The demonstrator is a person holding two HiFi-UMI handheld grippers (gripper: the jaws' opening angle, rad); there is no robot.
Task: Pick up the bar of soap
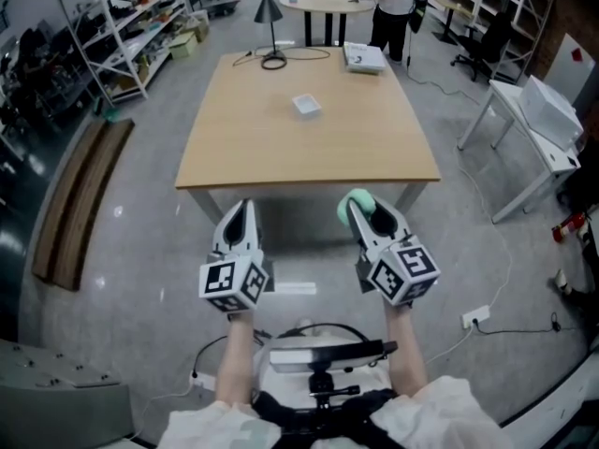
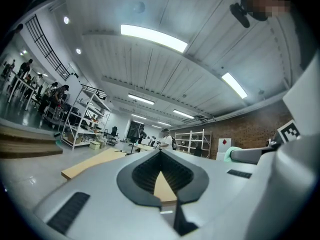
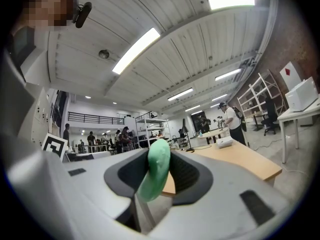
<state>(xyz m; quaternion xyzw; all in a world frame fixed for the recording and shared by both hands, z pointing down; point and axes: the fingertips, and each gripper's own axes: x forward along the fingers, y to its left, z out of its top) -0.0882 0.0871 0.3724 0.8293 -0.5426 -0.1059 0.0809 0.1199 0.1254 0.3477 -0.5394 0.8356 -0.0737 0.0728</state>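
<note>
The green bar of soap [image 1: 348,208] sits between the jaws of my right gripper [image 1: 360,206], which is shut on it, held level in the air just short of the wooden table's [image 1: 309,148] near edge. In the right gripper view the soap [image 3: 155,174] stands on edge, clamped between the two dark pads. My left gripper [image 1: 241,208] hangs beside it at the same height, shut with nothing in it; in the left gripper view its jaws meet at the tip [image 2: 160,152]. The soap [image 2: 231,154] also shows at the right of that view.
On the table lie a small white object [image 1: 306,105], a white stack [image 1: 364,58] and a lamp base with cable [image 1: 272,61]. A person [image 1: 393,7] stands behind by a round table [image 1: 323,3]. Wooden planks [image 1: 80,199] lie left, a white desk [image 1: 533,129] right.
</note>
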